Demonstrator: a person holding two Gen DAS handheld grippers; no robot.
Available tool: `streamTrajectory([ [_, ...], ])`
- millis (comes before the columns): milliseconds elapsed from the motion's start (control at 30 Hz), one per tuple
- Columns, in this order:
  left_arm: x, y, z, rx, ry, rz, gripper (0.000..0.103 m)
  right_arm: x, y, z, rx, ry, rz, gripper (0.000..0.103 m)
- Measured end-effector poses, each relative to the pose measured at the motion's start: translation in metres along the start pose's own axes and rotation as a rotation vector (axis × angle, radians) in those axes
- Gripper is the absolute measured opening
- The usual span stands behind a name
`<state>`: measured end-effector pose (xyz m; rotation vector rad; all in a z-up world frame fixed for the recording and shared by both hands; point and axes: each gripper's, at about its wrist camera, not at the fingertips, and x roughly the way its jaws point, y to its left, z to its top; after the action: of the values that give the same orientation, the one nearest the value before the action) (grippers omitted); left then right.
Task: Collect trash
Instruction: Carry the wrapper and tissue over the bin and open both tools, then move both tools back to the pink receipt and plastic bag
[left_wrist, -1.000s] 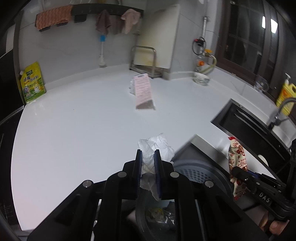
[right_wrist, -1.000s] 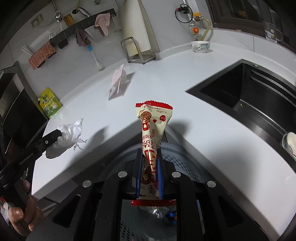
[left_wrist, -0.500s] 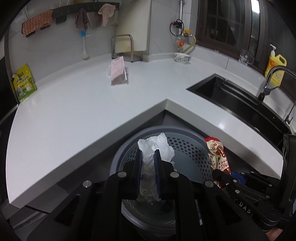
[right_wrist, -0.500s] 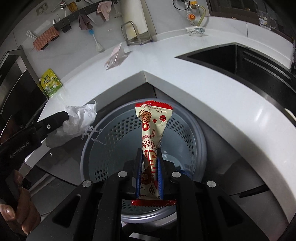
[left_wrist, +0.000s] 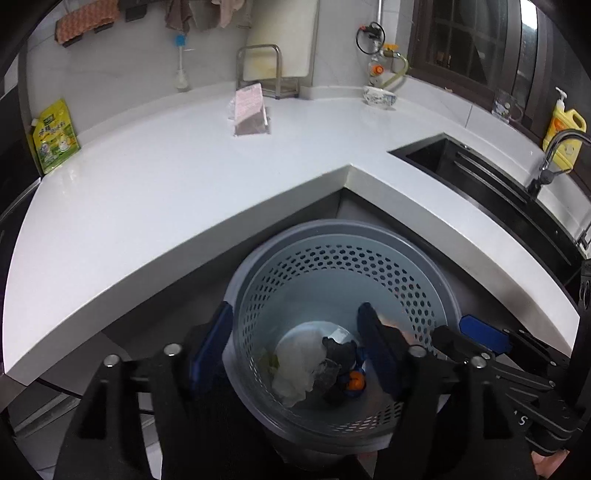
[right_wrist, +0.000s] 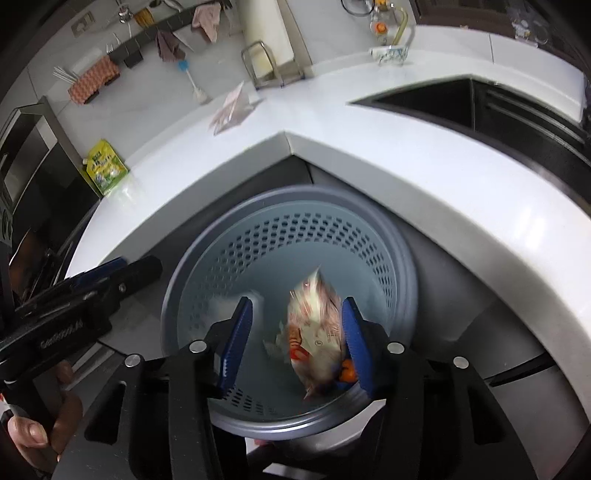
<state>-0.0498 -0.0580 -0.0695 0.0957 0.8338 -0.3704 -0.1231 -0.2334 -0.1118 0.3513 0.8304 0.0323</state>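
Presently noted: crumpled white tissue (left_wrist: 295, 363) lying at bottom of perforated grey bin (left_wrist: 436, 280), beside dark scraps and a small orange item (left_wrist: 355, 380). Snack wrapper (right_wrist: 316, 332), red and cream, blurred in right wrist view, inside the bin between the pads, touching neither so far as can be told; at about 5 o'clock from bin centre.

Left gripper (left_wrist: 295, 347) above the bin mouth, jaws just opened wide, nothing between them; left pad outside the rim at 9 o'clock, right pad over the interior at 3 o'clock. Right gripper (right_wrist: 297, 341) likewise just opened, to a moderate spread, gripping nothing, both blue pads over the bin interior. Seen from the left wrist, right gripper at 4 o'clock of the bin; seen from the right wrist, left gripper at 9 o'clock, with fingers of a hand (right_wrist: 40, 428) around its handle.

Bin standing on the floor in the inner corner of an L-shaped white countertop (left_wrist: 155, 192). On the counter at 12 o'clock: pink folded card (left_wrist: 249, 110), metal rack (left_wrist: 267, 70) with white board, patterned bowl (left_wrist: 378, 96). At 10 o'clock: green-yellow pouch (left_wrist: 55, 134). At 2 o'clock: black sink (left_wrist: 480, 177), tap (left_wrist: 554, 155), yellow pump bottle (left_wrist: 565, 134). Wall rail with hung cloths (left_wrist: 192, 14) and a brush (left_wrist: 181, 62) behind. Dark window at upper right.
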Motion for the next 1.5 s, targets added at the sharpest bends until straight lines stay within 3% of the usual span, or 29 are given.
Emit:
streamTrajectory([
  [100, -0.002, 0.001, 0.000, -0.001, -0.002, 0.014, 0.072, -0.001, -0.004, 0.001, 0.020, -0.001, -0.002, 0.049],
  [233, -0.006, 0.001, -0.001, -0.003, -0.024, 0.040, 0.089, -0.003, -0.008, 0.001, 0.033, -0.009, -0.009, 0.053],
  [367, -0.012, 0.002, 0.001, -0.006, -0.044, 0.063, 0.097, -0.007, -0.007, 0.001, 0.026, -0.024, -0.026, 0.057],
  [600, -0.016, 0.003, 0.005, -0.008, -0.043, 0.081, 0.097, -0.013, -0.004, 0.003, -0.002, -0.055, -0.048, 0.061],
  [1200, -0.026, 0.020, 0.016, -0.070, -0.083, 0.122, 0.097, -0.024, 0.001, 0.013, -0.023, -0.086, -0.047, 0.061],
  [1400, -0.034, 0.034, 0.031, -0.110, -0.138, 0.094, 0.097, -0.026, 0.006, 0.026, -0.048, -0.097, -0.033, 0.064],
  [1500, -0.034, 0.038, 0.047, -0.098, -0.169, 0.147, 0.097, -0.024, 0.008, 0.041, -0.082, -0.108, -0.036, 0.065],
])
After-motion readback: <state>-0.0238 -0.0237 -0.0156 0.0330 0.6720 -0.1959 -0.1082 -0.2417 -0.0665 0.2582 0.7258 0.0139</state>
